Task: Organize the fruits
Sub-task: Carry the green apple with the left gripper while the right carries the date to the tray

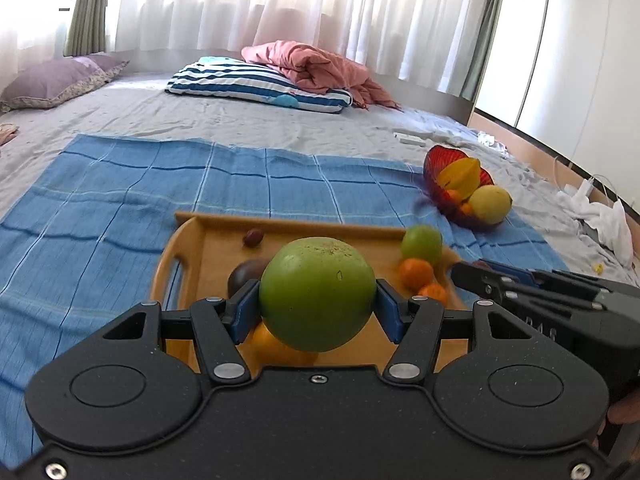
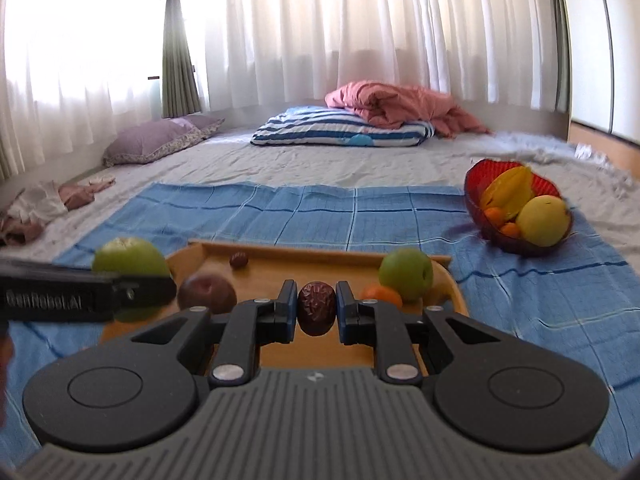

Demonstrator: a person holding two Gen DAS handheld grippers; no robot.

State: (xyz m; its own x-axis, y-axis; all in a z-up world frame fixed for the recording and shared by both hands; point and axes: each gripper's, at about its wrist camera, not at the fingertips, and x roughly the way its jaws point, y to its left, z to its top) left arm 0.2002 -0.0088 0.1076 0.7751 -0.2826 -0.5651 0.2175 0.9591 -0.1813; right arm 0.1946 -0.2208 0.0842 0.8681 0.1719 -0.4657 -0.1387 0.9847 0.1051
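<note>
A: Grasp on both sides. Left gripper (image 1: 316,306) clamps the big green fruit (image 1: 317,294), pads touching both flanks, fruit held above the wooden tray (image 1: 280,222). Right gripper (image 2: 316,312) pinches a wrinkled red date (image 2: 316,307), jaws narrow, also over the tray.

B: Carry phase then?

A: My read, yes. Both pieces look lifted, neither released. Red bowl (image 2: 486,172) sits far right on the blue cloth (image 2: 280,216), well apart from the tray, and leans.

B: What's already in it?

A: Star fruit (image 2: 508,194), a yellow round fruit (image 2: 543,220), a few small oranges (image 2: 494,216). Fairly full.

B: Left on the tray?

A: Smaller green fruit (image 2: 406,274) and small oranges at the right end, a dark brown fruit (image 2: 206,294) left, one more date (image 2: 238,260) at the far rim, something orange under the big fruit.

B: Next move?

A: If the bowl is the target: swing right and far, one tool at a time so they don't collide. Date first, it fits a gap. Big green one needs a low, slow release, or it may roll off the pile.
</note>
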